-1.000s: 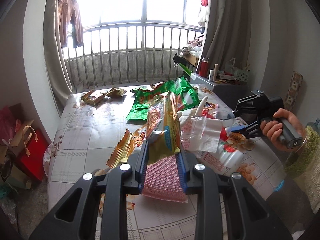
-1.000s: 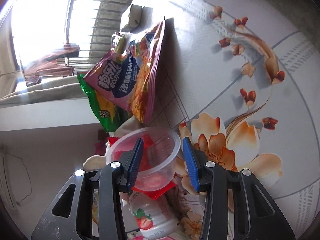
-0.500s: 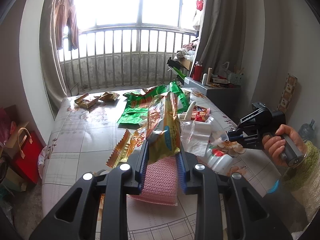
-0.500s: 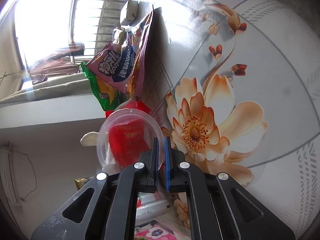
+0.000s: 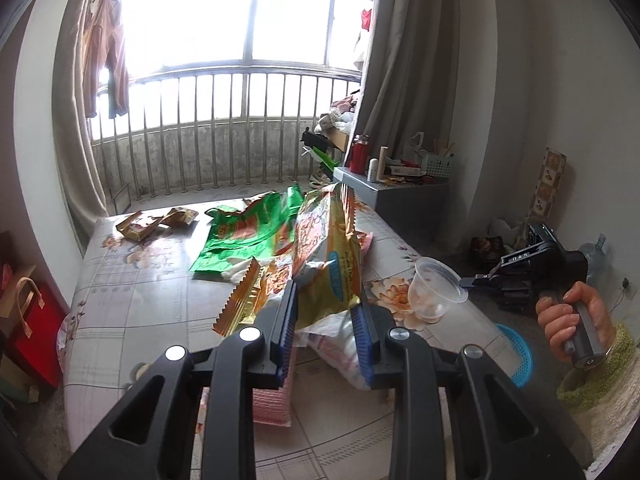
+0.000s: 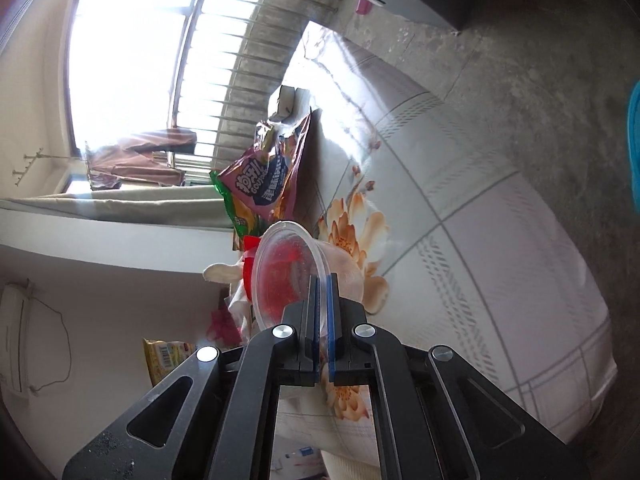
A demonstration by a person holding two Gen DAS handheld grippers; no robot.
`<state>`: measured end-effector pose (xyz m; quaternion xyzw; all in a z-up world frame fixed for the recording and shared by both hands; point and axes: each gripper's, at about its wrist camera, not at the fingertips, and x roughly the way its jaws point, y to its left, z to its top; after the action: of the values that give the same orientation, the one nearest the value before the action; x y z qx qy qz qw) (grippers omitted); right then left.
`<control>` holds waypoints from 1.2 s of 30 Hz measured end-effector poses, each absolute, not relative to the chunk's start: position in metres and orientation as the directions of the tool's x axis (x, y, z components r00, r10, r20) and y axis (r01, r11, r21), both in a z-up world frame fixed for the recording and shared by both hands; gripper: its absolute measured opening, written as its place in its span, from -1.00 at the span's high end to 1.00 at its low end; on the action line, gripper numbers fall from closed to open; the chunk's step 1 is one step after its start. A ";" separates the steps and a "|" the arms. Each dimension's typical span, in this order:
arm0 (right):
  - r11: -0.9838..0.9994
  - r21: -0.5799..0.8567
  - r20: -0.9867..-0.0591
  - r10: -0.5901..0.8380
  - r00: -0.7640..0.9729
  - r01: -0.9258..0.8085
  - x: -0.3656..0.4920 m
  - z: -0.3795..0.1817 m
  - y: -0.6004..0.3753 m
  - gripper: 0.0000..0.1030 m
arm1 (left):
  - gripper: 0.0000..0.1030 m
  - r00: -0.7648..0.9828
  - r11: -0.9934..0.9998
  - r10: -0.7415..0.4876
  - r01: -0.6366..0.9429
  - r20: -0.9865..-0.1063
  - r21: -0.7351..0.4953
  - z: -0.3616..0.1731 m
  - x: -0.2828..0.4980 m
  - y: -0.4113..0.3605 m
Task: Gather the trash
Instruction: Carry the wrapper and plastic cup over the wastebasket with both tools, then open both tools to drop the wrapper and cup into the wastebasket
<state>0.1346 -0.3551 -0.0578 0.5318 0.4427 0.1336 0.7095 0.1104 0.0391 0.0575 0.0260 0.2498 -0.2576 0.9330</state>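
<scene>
My left gripper (image 5: 326, 304) is shut on a bundle of crumpled snack wrappers (image 5: 328, 248), gold, orange and clear, held above the bed. My right gripper (image 6: 322, 280) is shut on the rim of a clear plastic cup (image 6: 286, 276) and holds it off the bed; the cup (image 5: 434, 292) and the right gripper (image 5: 476, 280) also show at the right of the left wrist view. A green plastic bag (image 5: 248, 236) and gold wrappers (image 5: 154, 222) lie further back on the bed. A pink snack bag (image 6: 264, 180) stands beyond the cup.
The flowered bedsheet (image 5: 132, 292) covers the bed. A blue basket (image 5: 518, 354) sits on the floor at the bed's right side. A grey cabinet (image 5: 400, 196) with bottles stands by the curtain. A red bag (image 5: 28, 320) stands at the left. A pink cloth (image 5: 272, 404) lies under my left gripper.
My right gripper closed on the cup's rim, then lifted it off the trash pile and drew it toward the bed's right edge. My left gripper rose with its wrappers.
</scene>
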 end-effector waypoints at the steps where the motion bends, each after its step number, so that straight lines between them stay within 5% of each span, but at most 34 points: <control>1: 0.386 0.880 -0.474 0.660 0.584 0.278 0.128 -0.056 -0.362 0.98 | 0.51 0.729 0.854 -0.489 0.513 -0.479 -0.091 0.059 0.109 0.031; 15: 0.269 0.885 -0.457 0.349 0.818 0.380 -0.017 -0.065 -0.492 0.98 | 0.50 0.328 0.526 -0.747 0.823 -0.577 -0.213 0.059 0.102 -0.179; 26: 0.107 0.778 -0.628 0.154 0.763 0.619 -0.063 -0.152 -0.566 0.97 | 0.43 -0.019 0.372 -0.648 0.864 -0.762 -0.338 -0.026 0.096 -0.389; 28: 0.079 0.771 -0.636 0.132 0.760 0.632 -0.059 -0.170 -0.578 0.88 | 0.20 -0.029 0.364 -0.611 0.877 -0.791 -0.313 -0.050 0.092 -0.421; 29: 0.069 0.760 -0.650 0.115 0.751 0.647 -0.055 -0.178 -0.582 0.72 | -0.16 -0.022 0.369 -0.579 0.884 -0.815 -0.287 -0.064 0.091 -0.435; 30: 0.066 0.745 -0.666 0.100 0.739 0.663 -0.051 -0.189 -0.588 0.31 | -0.42 -0.001 0.383 -0.549 0.889 -0.836 -0.252 -0.074 0.091 -0.447; 32: 0.072 0.701 -0.713 0.084 0.696 0.709 -0.049 -0.210 -0.596 0.02 | -0.43 0.053 0.418 -0.484 0.891 -0.874 -0.177 -0.096 0.089 -0.461; 36: 0.008 0.673 -0.735 0.109 0.669 0.739 -0.061 -0.237 -0.593 0.02 | -0.44 0.030 0.470 -0.457 0.856 -0.889 -0.213 -0.108 0.095 -0.451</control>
<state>-0.0614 -0.5931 -0.2367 0.6588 0.3220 -0.2489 0.6327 0.0947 -0.4507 -0.1075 0.1963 0.5087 -0.4758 0.6902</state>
